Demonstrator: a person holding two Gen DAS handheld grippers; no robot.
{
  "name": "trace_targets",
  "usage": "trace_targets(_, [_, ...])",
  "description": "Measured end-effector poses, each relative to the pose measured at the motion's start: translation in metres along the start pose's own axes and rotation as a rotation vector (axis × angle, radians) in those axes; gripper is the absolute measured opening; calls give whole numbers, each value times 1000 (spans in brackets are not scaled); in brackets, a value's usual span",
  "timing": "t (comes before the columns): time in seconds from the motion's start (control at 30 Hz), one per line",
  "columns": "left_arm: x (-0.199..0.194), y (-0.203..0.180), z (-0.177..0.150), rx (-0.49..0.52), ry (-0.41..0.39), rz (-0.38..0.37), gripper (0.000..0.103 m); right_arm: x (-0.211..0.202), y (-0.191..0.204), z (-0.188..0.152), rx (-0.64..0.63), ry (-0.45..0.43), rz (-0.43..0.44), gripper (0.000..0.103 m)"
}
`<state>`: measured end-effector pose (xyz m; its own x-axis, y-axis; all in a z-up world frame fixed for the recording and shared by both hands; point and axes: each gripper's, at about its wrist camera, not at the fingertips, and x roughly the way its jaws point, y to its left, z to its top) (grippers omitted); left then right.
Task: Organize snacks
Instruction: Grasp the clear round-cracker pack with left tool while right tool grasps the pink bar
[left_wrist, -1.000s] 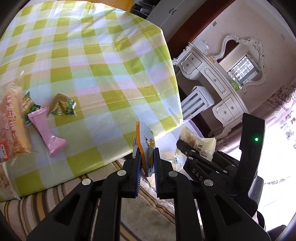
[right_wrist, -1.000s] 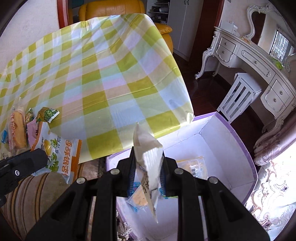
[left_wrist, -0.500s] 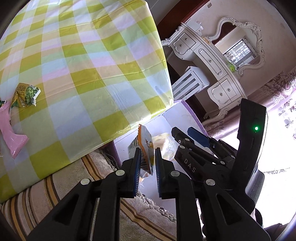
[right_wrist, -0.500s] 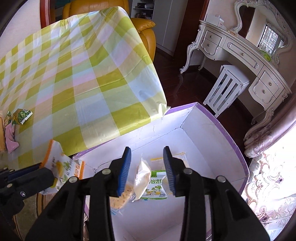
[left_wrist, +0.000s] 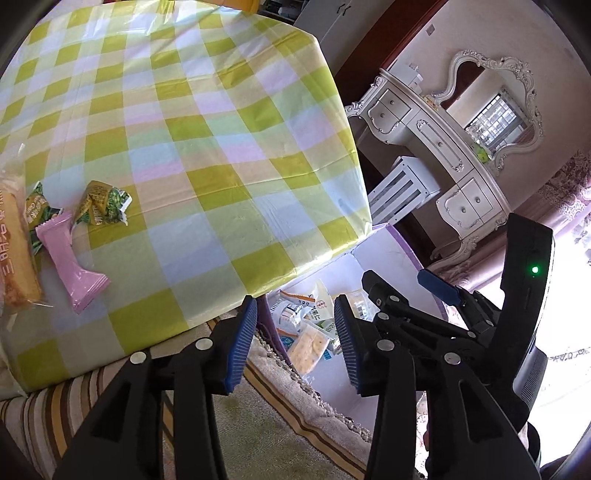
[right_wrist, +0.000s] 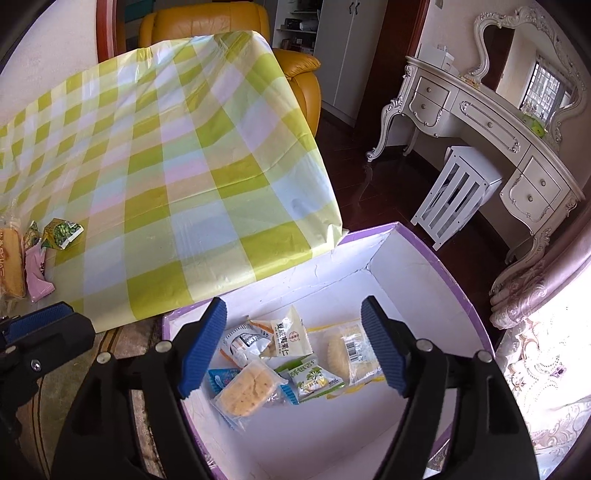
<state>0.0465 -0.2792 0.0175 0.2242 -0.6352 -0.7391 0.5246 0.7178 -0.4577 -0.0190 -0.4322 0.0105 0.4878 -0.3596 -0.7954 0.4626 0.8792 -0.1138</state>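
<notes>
A purple-rimmed white box (right_wrist: 424, 251) stands on the floor beside the table and holds several snack packets (right_wrist: 284, 354). My right gripper (right_wrist: 293, 332) hangs over it, its jaws opening with nothing pressed between them. My left gripper (left_wrist: 295, 332) hovers at the box's near corner, its jaws also opening and empty, with the dropped packets (left_wrist: 306, 325) below. On the checked tablecloth (left_wrist: 192, 147) remain a pink packet (left_wrist: 74, 262), a green packet (left_wrist: 101, 205) and a wrapped bread (left_wrist: 14, 251).
A striped rug (left_wrist: 277, 424) lies under the box. A white dressing table with a mirror (right_wrist: 498, 122) and a white stool (right_wrist: 454, 195) stand at the right. A yellow armchair (right_wrist: 221, 18) is behind the table. My right gripper's body (left_wrist: 480, 332) sits close beside the left.
Both grippers were shut on packets a second ago; both have opened and the packets have fallen into the box. The left view swung between table and box.
</notes>
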Motion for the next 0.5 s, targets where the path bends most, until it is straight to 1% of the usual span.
trace_targets(0.1, [-9, 12, -2, -29, -21, 8, 42, -6, 8, 3, -32, -10, 11, 76])
trace_targets(0.13, [-13, 16, -3, -36, -26, 10, 46, -8, 11, 5, -38, -14, 20, 76])
trace_targets(0.17, [-16, 19, -3, -40, -30, 19, 53, -11, 14, 7, -42, -18, 32, 76])
trace_targets(0.23, [-25, 28, -4, -49, -37, 48, 63, -17, 21, 10, -52, -27, 52, 76])
trace_targets(0.33, [-39, 42, -8, -62, -46, 92, 70, -25, 35, 13, -58, -33, 108, 76])
trace_targets(0.43, [-57, 58, -14, -81, -77, 131, 73, -30, 51, 13, -56, -10, 187, 76])
trace_targets(0.5, [-70, 67, -18, -83, -105, 166, 73, -31, 66, 12, -69, 6, 215, 76])
